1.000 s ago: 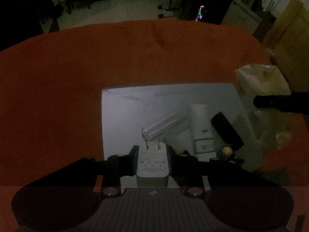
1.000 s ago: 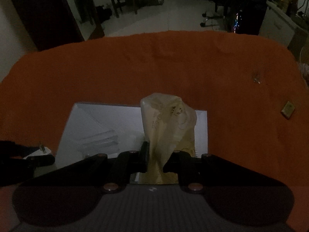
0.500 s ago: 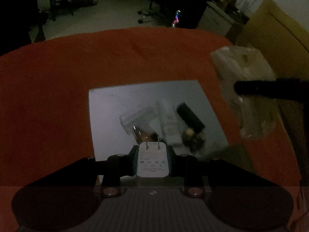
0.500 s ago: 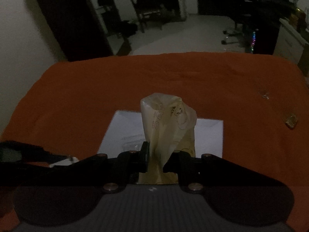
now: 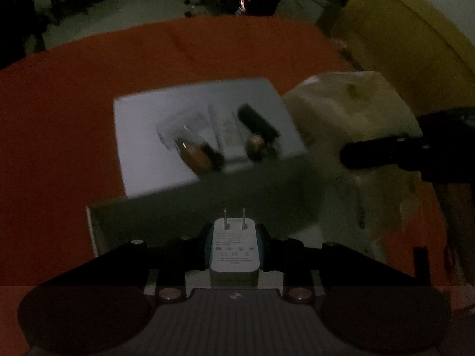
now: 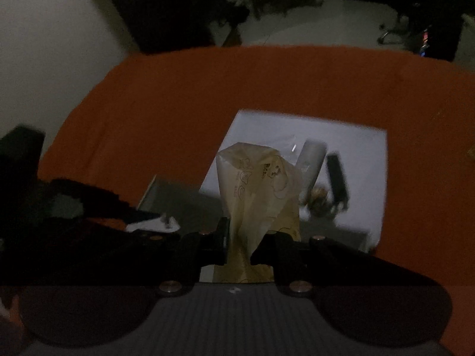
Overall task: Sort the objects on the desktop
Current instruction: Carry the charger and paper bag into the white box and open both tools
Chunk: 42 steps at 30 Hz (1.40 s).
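Orange cloth covers the tabletop [image 5: 74, 112], and wide bare stretches of it lie beyond and to the left of the white open box [image 5: 142, 136] at its middle. The box's near wall [image 5: 207, 201] sits just ahead of the left gripper [image 5: 234, 249], whose jaws are clamped on a white plug adapter [image 5: 234, 252], prongs pointing forward. Inside the box lie a clear plastic piece [image 5: 175, 130], a white cylinder [image 6: 311, 160], a black stick-shaped item [image 5: 258, 121] and some small brownish things too blurred to name. The right gripper [image 6: 242, 246] is pinched tight on a crumpled yellowish plastic bag [image 6: 255, 190], held above the box's near right corner. The tabletop's far edge curves against a pale floor [image 6: 311, 29]; a brown cardboard sheet [image 5: 415, 38] stands past the right edge.
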Each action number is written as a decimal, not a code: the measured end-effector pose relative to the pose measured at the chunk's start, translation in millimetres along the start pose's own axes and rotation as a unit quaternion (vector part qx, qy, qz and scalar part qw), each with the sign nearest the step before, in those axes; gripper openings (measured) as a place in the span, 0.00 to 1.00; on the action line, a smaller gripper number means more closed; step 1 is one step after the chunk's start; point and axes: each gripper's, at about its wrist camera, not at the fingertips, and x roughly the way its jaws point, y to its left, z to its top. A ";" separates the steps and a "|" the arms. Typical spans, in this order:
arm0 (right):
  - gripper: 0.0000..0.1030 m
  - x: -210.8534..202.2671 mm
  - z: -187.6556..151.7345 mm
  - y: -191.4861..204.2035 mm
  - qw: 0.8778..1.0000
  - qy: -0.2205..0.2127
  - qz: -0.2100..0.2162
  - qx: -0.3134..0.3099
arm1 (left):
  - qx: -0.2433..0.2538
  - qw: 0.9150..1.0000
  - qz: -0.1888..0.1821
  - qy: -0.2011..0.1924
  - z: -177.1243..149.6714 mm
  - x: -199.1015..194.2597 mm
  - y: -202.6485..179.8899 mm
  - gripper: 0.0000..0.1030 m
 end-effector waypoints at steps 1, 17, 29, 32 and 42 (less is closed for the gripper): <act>0.12 5.3 -7.2 3.4 1.000 0.012 0.001 -0.006 | 0.002 1.000 -0.002 0.008 -5.3 3.9 -2.0 0.24; 0.12 99.3 -93.8 -9.3 0.989 0.147 -0.009 0.008 | 0.022 0.995 0.019 0.099 -58.4 74.1 -13.0 0.24; 0.13 140.0 -118.7 -10.8 0.983 0.176 -0.042 -0.005 | 0.020 0.992 0.039 0.116 -74.1 111.2 -10.2 0.24; 0.13 145.3 -119.3 -12.7 0.983 0.180 -0.046 -0.010 | 0.024 0.992 0.043 0.118 -76.3 116.7 -10.9 0.24; 0.21 149.9 -117.9 -12.6 0.980 0.192 -0.045 -0.011 | 0.023 0.992 0.047 0.117 -76.3 121.4 -11.5 0.24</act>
